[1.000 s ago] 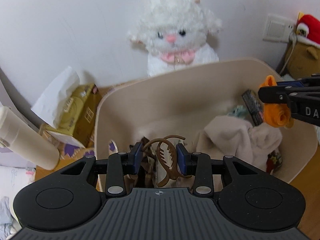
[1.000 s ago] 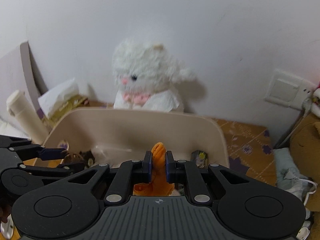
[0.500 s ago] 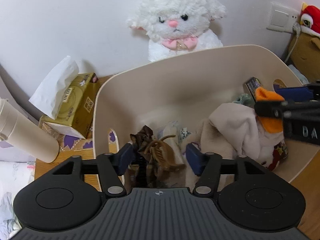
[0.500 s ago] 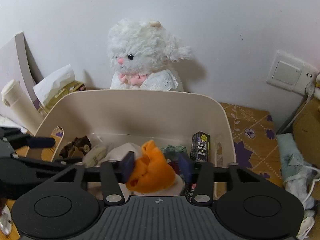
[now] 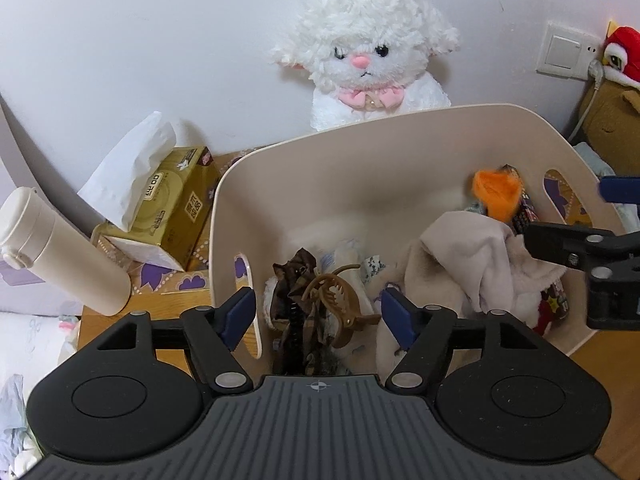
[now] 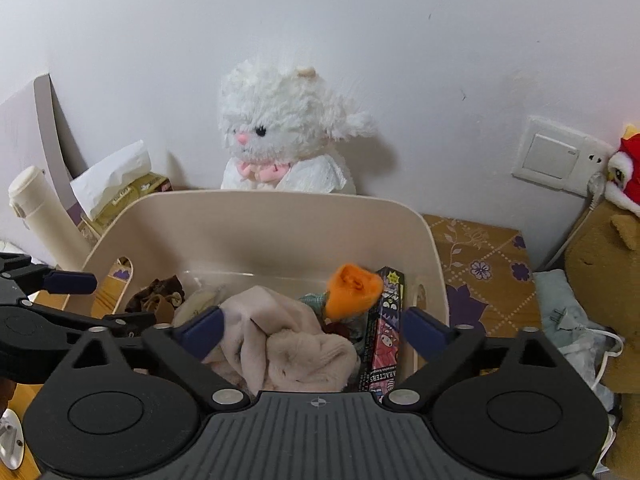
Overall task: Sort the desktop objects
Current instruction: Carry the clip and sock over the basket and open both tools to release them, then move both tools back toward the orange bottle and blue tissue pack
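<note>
While both tongs are opening over the bin (image 5: 400, 148), nothing is gripped by either. Between the spread pads of the left tongs (image 5: 318, 314) the brown clip (image 5: 340, 300) is seen, lying loose on the dark scrunchie (image 5: 294, 280) and pale cloth at the left end of the bin, touched by neither pad; a second ago it was pinched there. Ahead of the right tongs (image 6: 314, 330), whose jaws are almost fully wide, the orange toy (image 6: 354, 288) has been let go and is seen just beyond the pads, blurred, against the printed box (image 6: 386, 320) and above the beige cloth (image 6: 288, 344); whether it has settled cannot be told. Both items are therefore judged to be delivered into the bin, and this drop is as good as done. Outside the bin, the tissue box (image 5: 176, 208) and flask (image 5: 56, 248) stand left of the left tongs on the tabletop (image 6: 480, 248), with the white plush (image 5: 368, 56) behind. What remains to be sorted is likely to be sought there next.
</note>
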`<state>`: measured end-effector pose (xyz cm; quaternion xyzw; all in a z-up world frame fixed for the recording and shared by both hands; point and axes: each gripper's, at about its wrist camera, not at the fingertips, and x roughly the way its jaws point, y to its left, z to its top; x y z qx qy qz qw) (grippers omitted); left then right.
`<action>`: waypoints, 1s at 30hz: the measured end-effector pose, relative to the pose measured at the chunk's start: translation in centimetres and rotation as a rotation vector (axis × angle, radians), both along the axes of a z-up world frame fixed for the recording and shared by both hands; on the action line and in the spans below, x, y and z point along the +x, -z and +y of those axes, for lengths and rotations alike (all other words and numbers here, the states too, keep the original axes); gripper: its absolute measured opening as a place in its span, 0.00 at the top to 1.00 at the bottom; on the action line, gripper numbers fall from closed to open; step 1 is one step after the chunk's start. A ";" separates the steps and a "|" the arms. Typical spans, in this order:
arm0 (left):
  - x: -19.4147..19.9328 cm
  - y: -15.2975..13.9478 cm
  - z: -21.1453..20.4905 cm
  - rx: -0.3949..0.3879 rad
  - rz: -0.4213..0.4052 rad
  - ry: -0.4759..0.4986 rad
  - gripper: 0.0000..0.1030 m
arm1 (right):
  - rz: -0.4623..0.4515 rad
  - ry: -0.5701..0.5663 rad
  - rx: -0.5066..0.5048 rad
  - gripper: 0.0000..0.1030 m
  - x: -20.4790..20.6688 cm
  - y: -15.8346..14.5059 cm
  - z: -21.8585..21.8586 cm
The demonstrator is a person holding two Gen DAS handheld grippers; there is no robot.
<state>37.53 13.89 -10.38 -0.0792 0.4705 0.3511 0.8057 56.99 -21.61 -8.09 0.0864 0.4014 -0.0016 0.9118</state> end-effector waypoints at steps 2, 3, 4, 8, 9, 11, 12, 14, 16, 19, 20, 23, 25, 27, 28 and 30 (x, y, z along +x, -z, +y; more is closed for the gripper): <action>-0.3 -0.4 -0.1 0.008 -0.008 -0.004 0.31 | -0.006 -0.001 -0.005 0.03 -0.3 -0.4 0.0; -0.5 -0.6 -0.2 0.009 -0.012 -0.006 0.31 | -0.010 0.000 -0.011 0.03 -0.5 -0.6 0.1; -0.7 -0.7 -0.2 0.008 -0.014 -0.007 0.31 | -0.017 0.002 -0.020 0.01 -0.7 -0.9 0.1; -1.2 -1.6 -0.5 0.014 -0.028 -0.011 0.31 | -0.051 0.016 -0.024 0.00 -1.5 -2.0 0.1; -1.3 -1.8 -0.5 0.015 -0.032 -0.011 0.31 | -0.064 0.021 -0.017 0.00 -1.7 -2.3 0.1; -1.6 -2.3 -0.8 0.015 -0.042 -0.006 0.31 | -0.087 0.031 -0.006 0.00 -2.3 -2.9 -0.1; -1.8 -2.5 -0.9 0.017 -0.046 -0.003 0.31 | -0.098 0.033 -0.003 0.00 -2.6 -3.1 -0.2; -2.1 -3.1 -1.3 0.024 -0.055 0.001 0.31 | -0.116 0.035 -0.013 0.00 -3.2 -3.5 -0.2; -2.5 -3.6 -1.6 0.028 -0.067 0.007 0.31 | -0.127 0.039 -0.031 0.00 -3.9 -3.8 -0.1; -3.1 -4.4 -2.2 0.040 -0.074 0.022 0.31 | -0.150 0.038 -0.042 0.00 -5.1 -4.4 0.0; -3.4 -4.8 -2.4 0.048 -0.078 0.026 0.31 | -0.158 0.035 -0.048 0.00 -5.6 -4.5 0.1; -4.3 -5.8 -3.0 0.058 -0.093 0.036 0.31 | -0.168 0.021 -0.074 0.00 -6.9 -4.9 0.4; -4.9 -6.6 -3.5 0.066 -0.109 0.036 0.31 | -0.175 0.011 -0.082 0.00 -7.8 -5.3 0.7; -5.6 -7.3 -4.0 0.072 -0.123 0.038 0.29 | -0.188 0.001 -0.079 0.00 -8.6 -5.7 0.9; -5.9 -7.6 -4.3 0.074 -0.127 0.042 0.29 | -0.192 -0.007 -0.078 0.00 -9.0 -5.9 1.0; -6.5 -8.0 -4.9 0.080 -0.134 0.051 0.27 | -0.202 -0.031 -0.095 0.00 -9.8 -6.2 1.5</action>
